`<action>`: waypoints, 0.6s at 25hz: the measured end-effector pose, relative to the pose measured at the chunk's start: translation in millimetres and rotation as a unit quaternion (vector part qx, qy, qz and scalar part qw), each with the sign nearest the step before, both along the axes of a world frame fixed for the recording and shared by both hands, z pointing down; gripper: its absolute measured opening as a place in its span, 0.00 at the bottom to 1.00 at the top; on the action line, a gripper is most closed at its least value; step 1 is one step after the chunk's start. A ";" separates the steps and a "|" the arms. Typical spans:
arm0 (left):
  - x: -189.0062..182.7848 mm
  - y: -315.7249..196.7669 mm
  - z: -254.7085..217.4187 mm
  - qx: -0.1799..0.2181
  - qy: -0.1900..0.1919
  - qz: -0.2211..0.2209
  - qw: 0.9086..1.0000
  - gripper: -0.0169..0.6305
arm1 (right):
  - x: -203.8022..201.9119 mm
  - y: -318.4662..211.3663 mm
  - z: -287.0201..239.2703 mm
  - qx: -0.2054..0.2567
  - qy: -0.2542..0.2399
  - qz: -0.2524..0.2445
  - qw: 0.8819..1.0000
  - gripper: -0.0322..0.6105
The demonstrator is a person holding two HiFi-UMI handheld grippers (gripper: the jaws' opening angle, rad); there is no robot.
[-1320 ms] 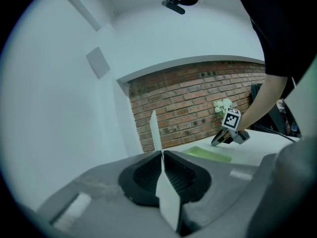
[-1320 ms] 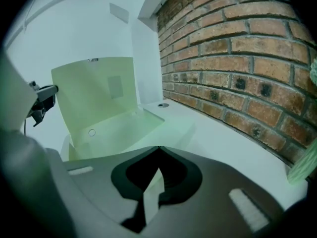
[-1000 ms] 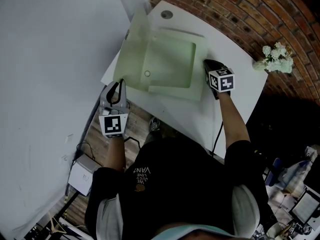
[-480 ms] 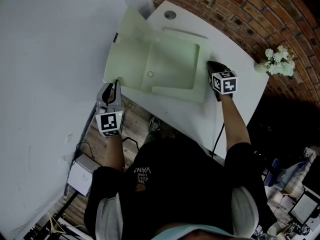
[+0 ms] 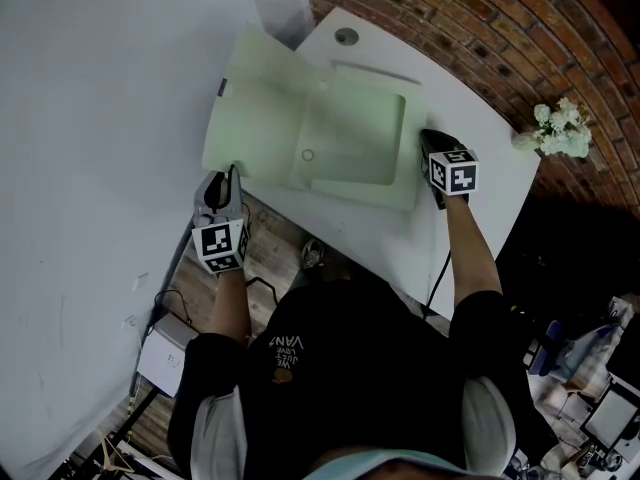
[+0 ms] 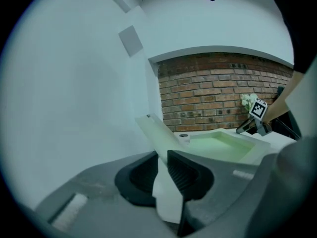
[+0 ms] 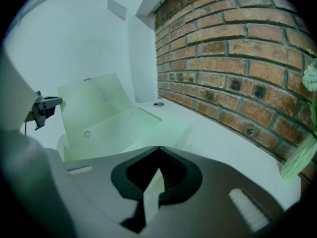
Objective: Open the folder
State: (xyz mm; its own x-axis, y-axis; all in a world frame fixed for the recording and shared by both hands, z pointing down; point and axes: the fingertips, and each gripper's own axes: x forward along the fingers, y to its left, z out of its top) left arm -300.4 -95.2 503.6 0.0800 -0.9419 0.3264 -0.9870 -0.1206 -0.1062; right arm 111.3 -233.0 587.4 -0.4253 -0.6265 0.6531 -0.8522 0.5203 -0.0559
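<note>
A pale green folder [image 5: 350, 133] lies open on the white table [image 5: 480, 203]. Its left flap [image 5: 250, 118] juts past the table's left edge. My left gripper [image 5: 232, 172] is at that flap's near corner. In the left gripper view the flap [image 6: 151, 130] still runs between the jaws of the left gripper [image 6: 163, 158], which have just been opening and stand slightly apart. My right gripper [image 5: 424, 140] is shut on the folder's right edge, and a pale sliver of it shows between the jaws of the right gripper [image 7: 158, 150]. A round snap [image 5: 308, 155] sits on the inner pocket.
A brick wall [image 5: 480, 18] runs behind the table, with white flowers [image 5: 555, 128] at its right end. A round grommet [image 5: 346, 36] sits at the table's far corner. A white wall [image 5: 100, 118] is close on the left. A white box [image 5: 165, 353] and cables lie on the floor.
The left flap has swung outward and down to the left, so the folder lies wider open. My left gripper moved with it. The right gripper has stayed in place.
</note>
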 end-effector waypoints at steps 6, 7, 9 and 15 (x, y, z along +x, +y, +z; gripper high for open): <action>-12.7 -2.0 16.1 -0.017 0.011 -0.011 1.000 0.14 | 0.3 -0.5 0.8 0.001 0.001 0.010 1.000 0.05; -14.8 -2.0 19.0 -0.021 0.014 -0.013 1.000 0.14 | 0.3 -0.4 0.6 0.001 0.002 0.011 1.000 0.05; -19.4 -1.9 25.6 -0.028 0.021 -0.017 0.999 0.14 | 0.4 -0.1 0.1 0.002 0.003 0.012 1.000 0.05; -34.1 -4.3 49.6 -0.051 0.052 -0.032 0.997 0.14 | -0.6 -0.1 0.3 0.002 0.008 0.016 1.000 0.05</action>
State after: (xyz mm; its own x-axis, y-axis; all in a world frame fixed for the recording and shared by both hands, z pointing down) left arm -334.6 -99.5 553.2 0.0587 -0.9084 0.4140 -0.9981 -0.0619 0.0058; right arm 110.7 -233.1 587.7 -0.3946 -0.6422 0.6572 -0.8690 0.4932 -0.0399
